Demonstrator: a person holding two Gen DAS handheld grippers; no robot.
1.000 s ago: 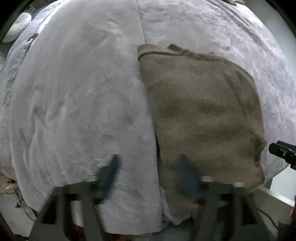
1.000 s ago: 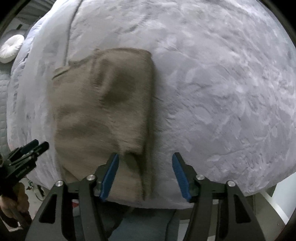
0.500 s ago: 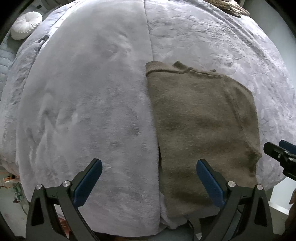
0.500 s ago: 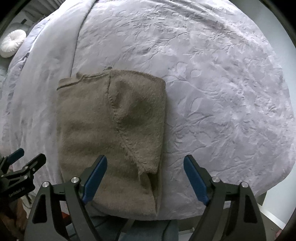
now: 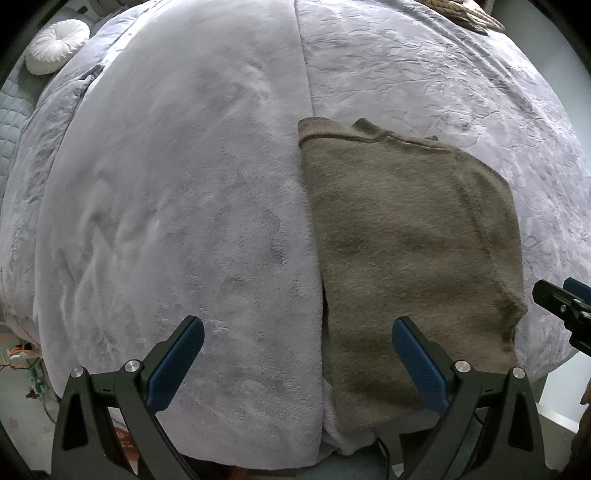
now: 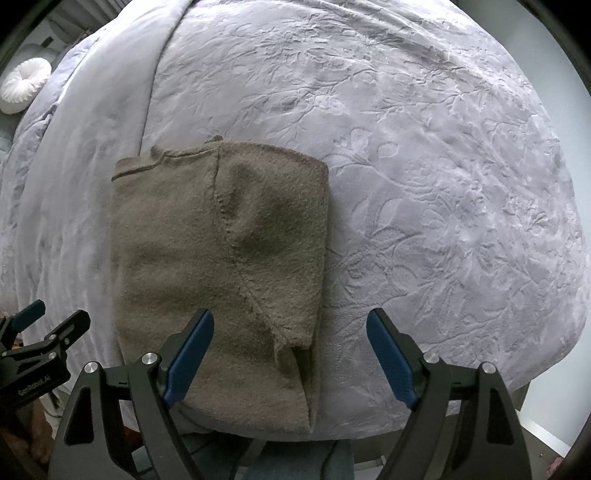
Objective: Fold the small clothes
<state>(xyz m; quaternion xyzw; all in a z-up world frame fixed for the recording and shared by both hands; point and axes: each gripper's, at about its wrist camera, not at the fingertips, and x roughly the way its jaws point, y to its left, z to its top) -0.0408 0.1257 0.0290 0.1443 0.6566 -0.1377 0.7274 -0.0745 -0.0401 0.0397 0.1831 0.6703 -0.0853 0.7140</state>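
A small olive-brown knit sweater [image 5: 406, 236] lies folded into a tall rectangle on a pale lilac bed cover [image 5: 166, 206]; it also shows in the right wrist view [image 6: 221, 266], with a sleeve seam running down it. My left gripper [image 5: 295, 354] is open and empty, raised above the sweater's near left edge. My right gripper [image 6: 290, 350] is open and empty, raised above the sweater's near right corner. Each gripper shows at the edge of the other's view: the right gripper [image 5: 565, 306] and the left gripper [image 6: 37, 332].
The bed cover [image 6: 424, 184] has a smooth plush half at left and a leaf-embossed half at right, split by a seam. A round white cushion [image 5: 57, 46] lies far left. A woven item [image 5: 465, 14] sits at the far edge. The bed's near edge drops off below the grippers.
Both grippers opened wide and pulled back and up from the sweater's near edge. The sweater lies still, now seen from farther off.
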